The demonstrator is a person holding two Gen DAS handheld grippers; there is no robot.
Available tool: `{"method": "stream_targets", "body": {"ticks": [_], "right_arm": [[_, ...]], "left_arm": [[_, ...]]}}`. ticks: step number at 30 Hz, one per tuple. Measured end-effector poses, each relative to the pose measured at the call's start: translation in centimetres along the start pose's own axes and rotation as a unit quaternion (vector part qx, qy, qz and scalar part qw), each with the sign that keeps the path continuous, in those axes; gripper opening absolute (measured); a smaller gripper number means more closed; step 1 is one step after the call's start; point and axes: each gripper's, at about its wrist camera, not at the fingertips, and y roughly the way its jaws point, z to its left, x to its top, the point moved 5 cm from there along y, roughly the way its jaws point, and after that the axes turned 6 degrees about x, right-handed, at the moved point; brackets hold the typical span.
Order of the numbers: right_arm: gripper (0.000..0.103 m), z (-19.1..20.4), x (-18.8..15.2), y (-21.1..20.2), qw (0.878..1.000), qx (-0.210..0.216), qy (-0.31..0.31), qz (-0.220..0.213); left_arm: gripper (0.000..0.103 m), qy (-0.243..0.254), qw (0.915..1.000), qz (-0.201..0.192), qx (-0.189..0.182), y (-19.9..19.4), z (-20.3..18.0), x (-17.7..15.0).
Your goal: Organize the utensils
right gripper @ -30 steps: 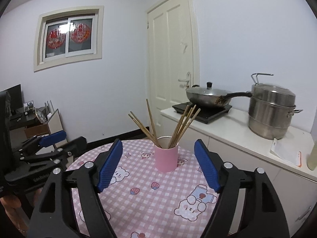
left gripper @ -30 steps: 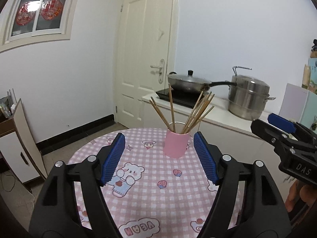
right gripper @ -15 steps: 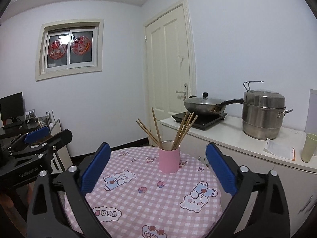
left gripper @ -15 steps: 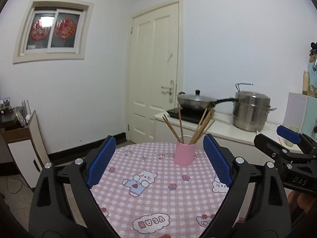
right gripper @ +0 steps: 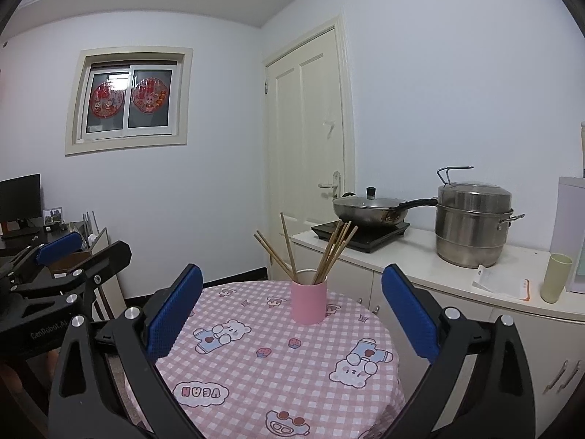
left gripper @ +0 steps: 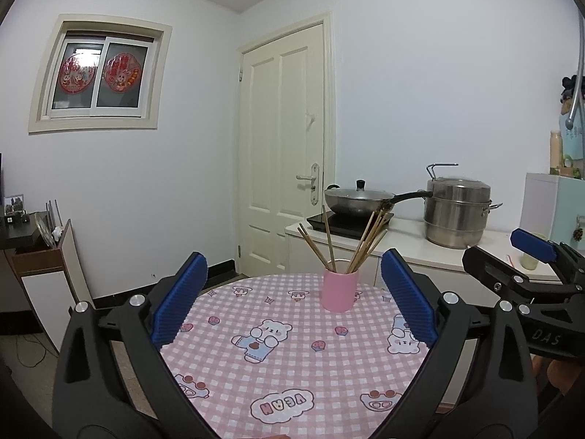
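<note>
Pink cup (left gripper: 339, 291) of wooden chopsticks (left gripper: 360, 241): upright at far side of round checked worktop (left gripper: 278, 362) | left gripper (left gripper: 292, 300): jaws opening, nothing between | right gripper (right gripper: 292, 311): wide apart, empty | both short of cup | lidded wok (right gripper: 369, 210), steel steamer pot (right gripper: 471, 225): side counter.

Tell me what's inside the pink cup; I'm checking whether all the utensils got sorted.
Wooden chopsticks stand fanned out in the pink cup. Their lower ends, and anything else at the bottom, are hidden by the cup's wall.
</note>
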Motion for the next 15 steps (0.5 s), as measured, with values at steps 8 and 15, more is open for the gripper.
{"method": "stream_targets", "body": {"ticks": [8,15], "right_arm": [[0.095,0.8,-0.1,-1.1,1.0,-0.003,-0.006,-0.008],[0.095,0.9,-0.1,-2.1,1.0,-0.004,-0.004,-0.019]], "left_arm": [[0.097,-0.004,0.9999,-0.013,0.004,-1.0,0.1,0.1],[0.097,-0.001,0.9998,-0.017,0.009,-1.8,0.3,-0.2]]}}
